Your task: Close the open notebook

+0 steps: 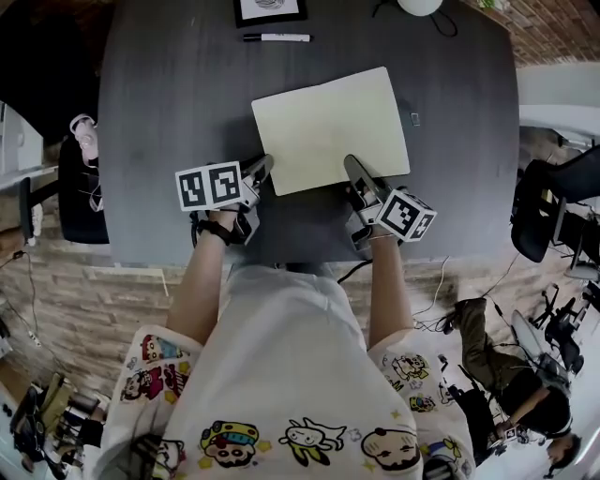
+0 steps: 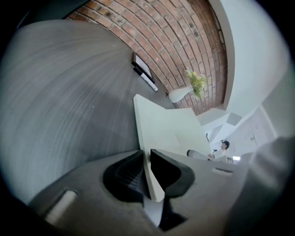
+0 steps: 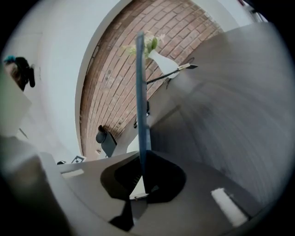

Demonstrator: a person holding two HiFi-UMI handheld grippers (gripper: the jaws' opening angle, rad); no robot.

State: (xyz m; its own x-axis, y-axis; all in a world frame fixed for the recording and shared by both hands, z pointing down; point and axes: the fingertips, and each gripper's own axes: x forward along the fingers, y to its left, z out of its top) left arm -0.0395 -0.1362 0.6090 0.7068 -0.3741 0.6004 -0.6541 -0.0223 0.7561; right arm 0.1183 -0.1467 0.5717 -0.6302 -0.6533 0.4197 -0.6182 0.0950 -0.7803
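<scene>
A pale yellow notebook lies on the dark grey table, and from the head view it looks flat. My left gripper is at its near left corner. In the left gripper view the notebook's thick edge runs between the jaws of the left gripper, and the pads press on it. My right gripper is at the notebook's near edge, right of the middle. In the right gripper view a thin bluish sheet, seen edge-on, is pinched by the right gripper. Whether it is a cover or a page I cannot tell.
A marker pen and a framed picture lie at the table's far side, with a white vase to their right. A small clip lies beside the notebook's right edge. Office chairs stand on both sides.
</scene>
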